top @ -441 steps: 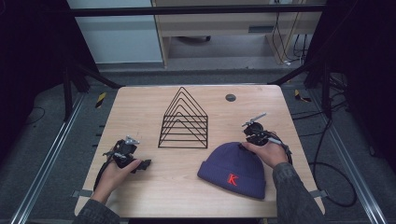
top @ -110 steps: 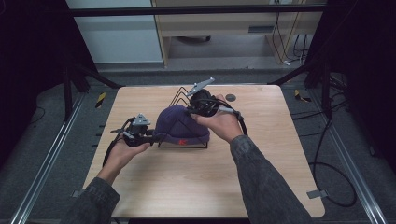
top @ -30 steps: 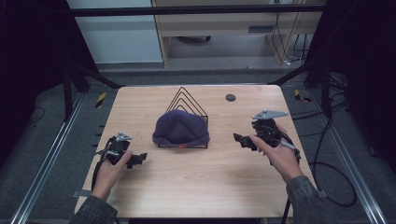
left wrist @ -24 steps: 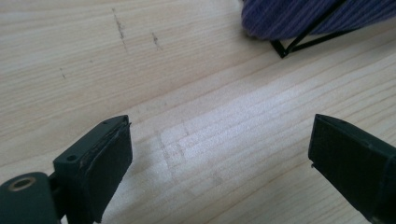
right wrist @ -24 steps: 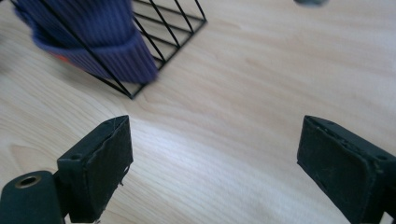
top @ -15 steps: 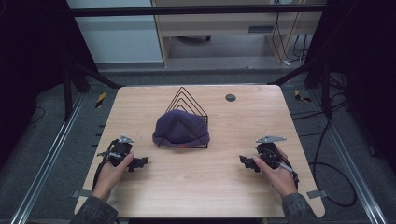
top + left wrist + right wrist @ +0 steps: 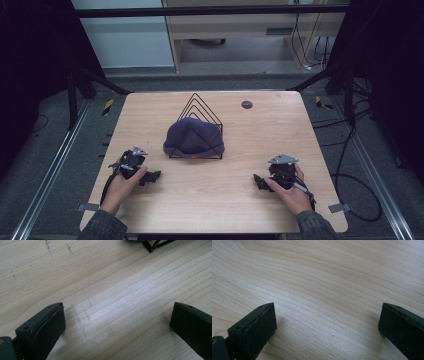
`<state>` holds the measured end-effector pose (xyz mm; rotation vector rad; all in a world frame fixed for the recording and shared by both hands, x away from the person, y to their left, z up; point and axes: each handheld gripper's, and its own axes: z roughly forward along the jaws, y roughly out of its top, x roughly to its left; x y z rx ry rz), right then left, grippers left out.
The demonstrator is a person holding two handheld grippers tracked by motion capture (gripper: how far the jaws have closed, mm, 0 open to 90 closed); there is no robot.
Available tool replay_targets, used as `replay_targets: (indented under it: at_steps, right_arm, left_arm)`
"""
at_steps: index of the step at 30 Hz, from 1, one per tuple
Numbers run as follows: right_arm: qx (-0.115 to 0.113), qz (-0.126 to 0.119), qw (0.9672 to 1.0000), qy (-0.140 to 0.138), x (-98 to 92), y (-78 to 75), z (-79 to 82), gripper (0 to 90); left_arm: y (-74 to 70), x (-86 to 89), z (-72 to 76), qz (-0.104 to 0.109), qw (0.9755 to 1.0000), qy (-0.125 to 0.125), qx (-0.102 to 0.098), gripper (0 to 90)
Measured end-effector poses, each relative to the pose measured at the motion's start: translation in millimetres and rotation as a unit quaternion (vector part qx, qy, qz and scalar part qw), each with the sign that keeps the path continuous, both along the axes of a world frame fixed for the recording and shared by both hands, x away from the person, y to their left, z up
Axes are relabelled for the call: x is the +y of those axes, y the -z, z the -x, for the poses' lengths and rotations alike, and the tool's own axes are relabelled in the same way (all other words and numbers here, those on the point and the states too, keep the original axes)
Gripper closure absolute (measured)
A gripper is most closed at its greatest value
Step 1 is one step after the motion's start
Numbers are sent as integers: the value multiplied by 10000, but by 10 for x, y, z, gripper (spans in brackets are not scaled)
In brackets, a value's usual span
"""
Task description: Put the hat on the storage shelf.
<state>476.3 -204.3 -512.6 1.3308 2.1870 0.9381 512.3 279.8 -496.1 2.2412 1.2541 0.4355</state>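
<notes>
A dark purple beanie [image 7: 194, 137] is draped over the black wire rack [image 7: 201, 106] in the middle of the wooden table [image 7: 260, 135]. My left gripper [image 7: 150, 177] lies on the table near the front left, held in a hand and pointing toward the centre. Its jaws have just been opening further, and between them is bare wood [image 7: 117, 325]. A corner of the wire rack [image 7: 150, 248] shows at the top of the left gripper view. My right gripper [image 7: 259, 182] rests at the front right, open over bare wood [image 7: 327, 325].
A small dark round disc [image 7: 246, 104] lies near the table's far edge, right of the rack. Black frame legs and cables [image 7: 350, 165] surround the table on the floor. Both forearms come in over the near edge.
The right hand has dropped and drawn back toward the near right of the table. The left hand has barely shifted. The beanie stays on the rack.
</notes>
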Motion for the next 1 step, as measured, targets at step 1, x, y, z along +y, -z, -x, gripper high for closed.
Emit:
replay_targets:
  at_steps: [1]
  right_arm:
    - [4, -4, 10000, -4, -1, 0, -2, 16]
  left_arm:
    - [0, 2, -1, 7, 10000, 10, 5, 0]
